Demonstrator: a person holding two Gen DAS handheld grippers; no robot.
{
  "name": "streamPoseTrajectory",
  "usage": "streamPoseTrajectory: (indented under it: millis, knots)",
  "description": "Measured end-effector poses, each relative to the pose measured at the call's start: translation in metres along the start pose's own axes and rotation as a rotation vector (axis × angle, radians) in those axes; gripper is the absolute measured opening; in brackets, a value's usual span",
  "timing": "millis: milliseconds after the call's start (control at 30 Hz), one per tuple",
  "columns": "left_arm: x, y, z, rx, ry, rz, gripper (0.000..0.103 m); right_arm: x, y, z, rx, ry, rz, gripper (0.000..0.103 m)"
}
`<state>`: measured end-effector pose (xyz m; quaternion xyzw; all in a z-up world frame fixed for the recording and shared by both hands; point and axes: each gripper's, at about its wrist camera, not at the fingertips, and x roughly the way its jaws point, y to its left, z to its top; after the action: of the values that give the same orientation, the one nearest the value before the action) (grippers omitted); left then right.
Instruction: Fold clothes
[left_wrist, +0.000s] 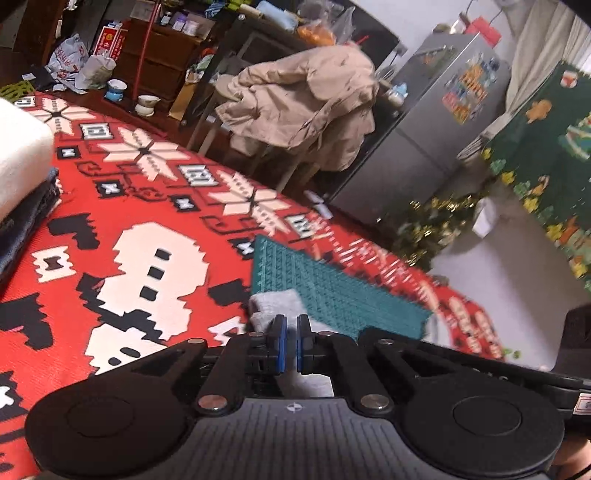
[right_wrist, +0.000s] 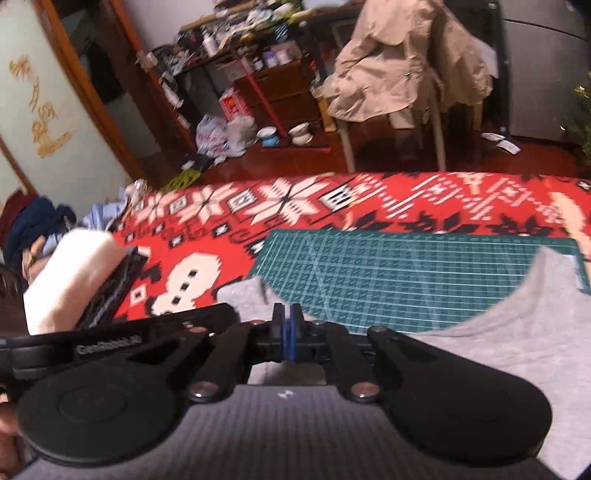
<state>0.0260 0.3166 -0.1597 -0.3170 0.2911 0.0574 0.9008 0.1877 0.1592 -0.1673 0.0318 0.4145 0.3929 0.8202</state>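
A grey sleeveless top lies on a green cutting mat over a red patterned cloth. My right gripper is shut, its blue pads pressed together at the top's edge between the two straps; whether cloth is pinched is hidden. In the left wrist view my left gripper has a narrow gap between its pads, and grey cloth of the top shows in the gap and just ahead. The mat lies beyond it.
A folded white garment on a dark folded one sits at the left of the cloth, also in the left wrist view. Beyond the cloth's far edge stand a chair with a beige coat, a fridge and floor clutter.
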Motion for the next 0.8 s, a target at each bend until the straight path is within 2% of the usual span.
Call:
streamPoseTrajectory:
  millis: [100,200,300,400,667,800]
  knots:
    - [-0.015,-0.01,-0.003,0.028,0.005,-0.05,0.004,-0.023,-0.003,-0.006,0.001,-0.006,0.046,0.002]
    - [-0.019,-0.022,-0.018,0.054,0.078,-0.095,0.004,-0.033,0.006,-0.02,-0.074,0.011,0.066,0.002]
    - [-0.019,-0.03,-0.04,0.1,0.128,-0.065,0.004,-0.034,0.016,-0.039,-0.145,0.053,0.041,0.002]
    - [-0.024,-0.033,-0.062,0.083,0.157,-0.06,0.004,-0.046,0.016,-0.057,-0.161,0.07,0.025,0.002]
    - [-0.048,-0.044,-0.091,0.078,0.16,-0.053,0.004,-0.087,0.01,-0.095,-0.18,0.087,0.0,0.004]
    - [-0.058,-0.052,-0.101,0.09,0.169,-0.087,0.004,-0.098,0.006,-0.105,-0.172,0.085,0.001,0.008]
